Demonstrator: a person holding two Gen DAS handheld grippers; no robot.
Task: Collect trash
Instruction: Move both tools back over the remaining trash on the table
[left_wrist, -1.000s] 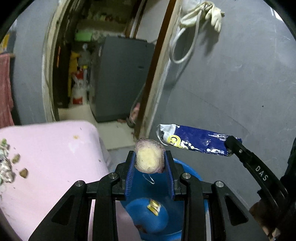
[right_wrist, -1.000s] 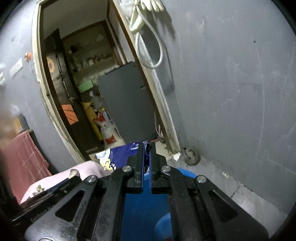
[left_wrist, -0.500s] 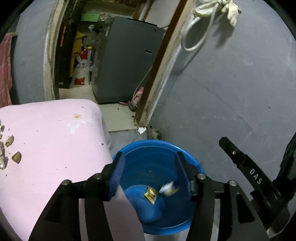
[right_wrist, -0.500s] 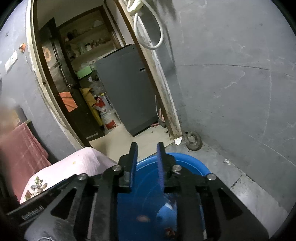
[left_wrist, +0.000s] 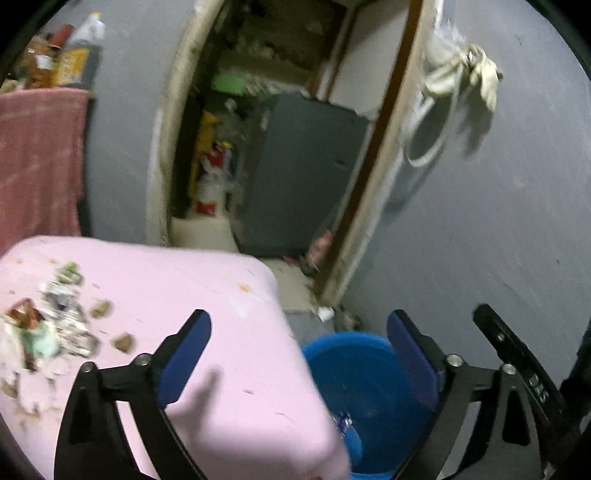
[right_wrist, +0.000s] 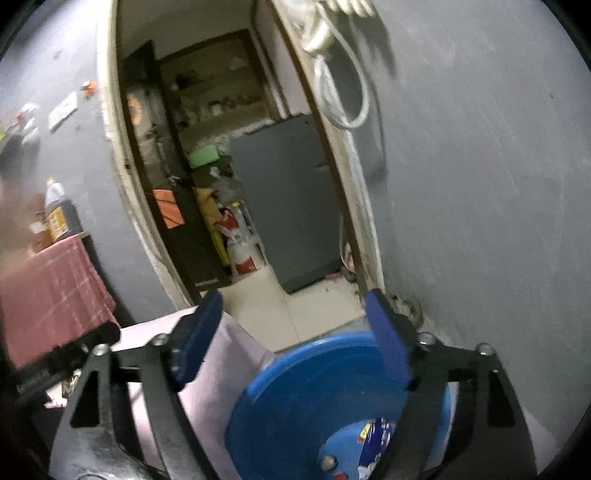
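Note:
A blue bucket (left_wrist: 369, 391) stands on the floor beside a pink table (left_wrist: 229, 332); it also shows in the right wrist view (right_wrist: 303, 402). A blue wrapper (right_wrist: 375, 439) and small scraps lie in its bottom. A pile of trash scraps (left_wrist: 48, 332) lies on the pink table at the left. My left gripper (left_wrist: 299, 336) is wide open and empty, above the table's right edge and the bucket. My right gripper (right_wrist: 293, 325) is wide open and empty above the bucket; one of its fingers (left_wrist: 513, 350) shows in the left wrist view.
A grey wall (left_wrist: 498, 221) stands right of the bucket. An open doorway (right_wrist: 236, 184) leads to a room with a grey cabinet (left_wrist: 306, 177). A red cloth (left_wrist: 37, 162) hangs at the left. A white hose and glove (left_wrist: 454, 85) hang on the wall.
Both grippers opened: the left let go of the food scrap and the right let go of the blue wrapper, which now lies in the bucket. The left gripper has swung left towards the table.

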